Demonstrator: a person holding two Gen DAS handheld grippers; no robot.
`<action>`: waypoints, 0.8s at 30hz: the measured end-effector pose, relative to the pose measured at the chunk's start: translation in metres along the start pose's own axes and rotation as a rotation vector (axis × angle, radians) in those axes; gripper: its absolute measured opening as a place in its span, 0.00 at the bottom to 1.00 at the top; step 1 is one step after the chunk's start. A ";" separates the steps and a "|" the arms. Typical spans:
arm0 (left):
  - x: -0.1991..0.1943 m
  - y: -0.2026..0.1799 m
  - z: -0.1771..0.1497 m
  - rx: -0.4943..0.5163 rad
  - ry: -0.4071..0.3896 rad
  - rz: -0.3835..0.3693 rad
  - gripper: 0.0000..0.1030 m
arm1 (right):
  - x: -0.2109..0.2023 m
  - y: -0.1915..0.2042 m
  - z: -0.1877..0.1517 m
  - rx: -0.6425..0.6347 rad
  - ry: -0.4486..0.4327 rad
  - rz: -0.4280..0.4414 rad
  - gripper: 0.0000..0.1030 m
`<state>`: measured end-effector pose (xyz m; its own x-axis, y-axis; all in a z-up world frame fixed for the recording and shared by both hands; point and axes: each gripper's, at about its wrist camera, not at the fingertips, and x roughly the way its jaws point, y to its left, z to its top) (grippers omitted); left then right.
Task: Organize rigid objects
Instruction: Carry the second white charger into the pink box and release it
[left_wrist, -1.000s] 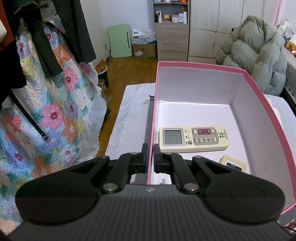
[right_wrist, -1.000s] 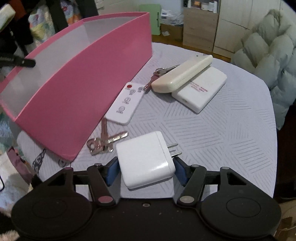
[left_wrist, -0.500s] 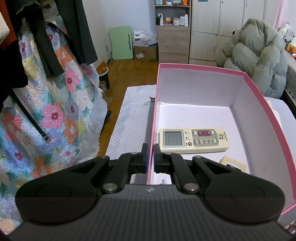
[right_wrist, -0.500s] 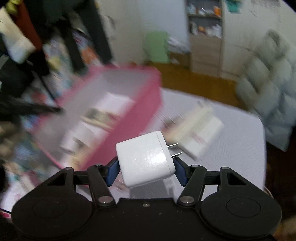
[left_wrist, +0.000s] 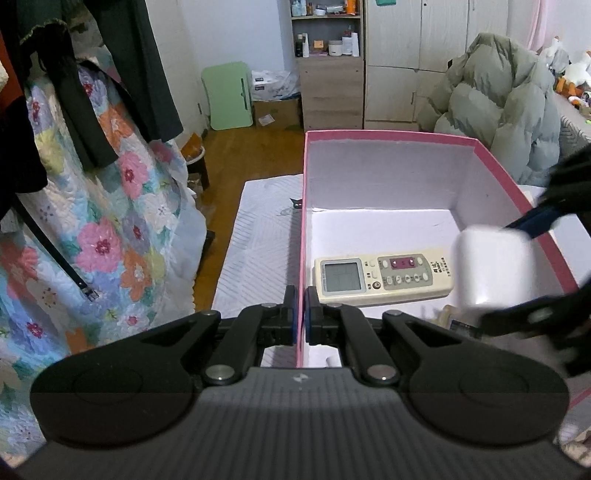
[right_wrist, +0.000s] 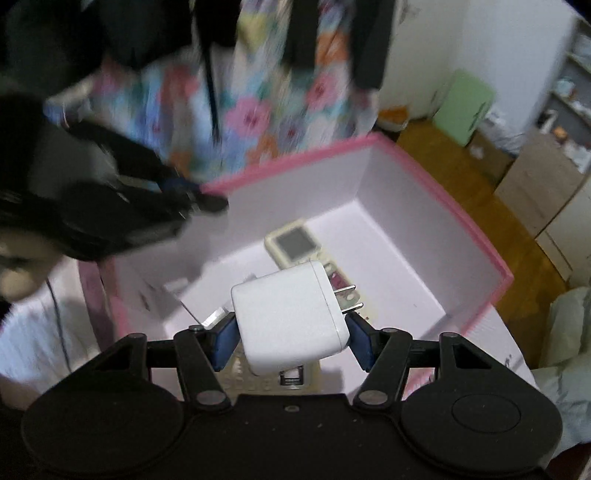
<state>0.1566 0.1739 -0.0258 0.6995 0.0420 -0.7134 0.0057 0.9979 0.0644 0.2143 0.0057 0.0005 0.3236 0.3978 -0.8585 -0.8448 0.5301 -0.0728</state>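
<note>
My right gripper (right_wrist: 291, 338) is shut on a white plug-in charger (right_wrist: 288, 314), its two prongs pointing right, and holds it over the open pink box (right_wrist: 436, 192). From the left wrist view the same charger (left_wrist: 493, 267) shows blurred above the box's right wall (left_wrist: 517, 195). My left gripper (left_wrist: 300, 314) is shut on the box's left wall, pinching the pink rim. A cream remote control (left_wrist: 382, 275) with a grey screen lies on the box floor, and a smaller cream device (left_wrist: 456, 321) lies beside it, mostly hidden.
The box sits on a white patterned table cover (left_wrist: 258, 243). A flowered quilt (left_wrist: 92, 229) and dark clothes hang at the left. A puffy grey-green jacket (left_wrist: 502, 107) lies behind the box; a wooden cabinet (left_wrist: 330, 81) stands at the back.
My right gripper has lifted the charger off the table and swung it left over the box, rolling as it went. The left gripper has kept its grip on the box wall.
</note>
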 end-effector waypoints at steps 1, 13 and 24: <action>0.000 0.000 0.000 0.000 0.001 -0.003 0.02 | 0.011 0.001 0.004 -0.022 0.035 0.000 0.65; 0.005 0.007 0.001 -0.024 0.005 -0.040 0.02 | 0.068 0.010 0.014 -0.045 0.216 0.062 0.65; 0.006 0.006 0.004 -0.015 0.004 -0.041 0.02 | 0.040 -0.006 0.000 0.057 0.114 0.050 0.66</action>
<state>0.1640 0.1796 -0.0266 0.6959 0.0011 -0.7181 0.0235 0.9994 0.0242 0.2323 0.0186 -0.0328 0.2283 0.3388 -0.9128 -0.8321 0.5546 -0.0023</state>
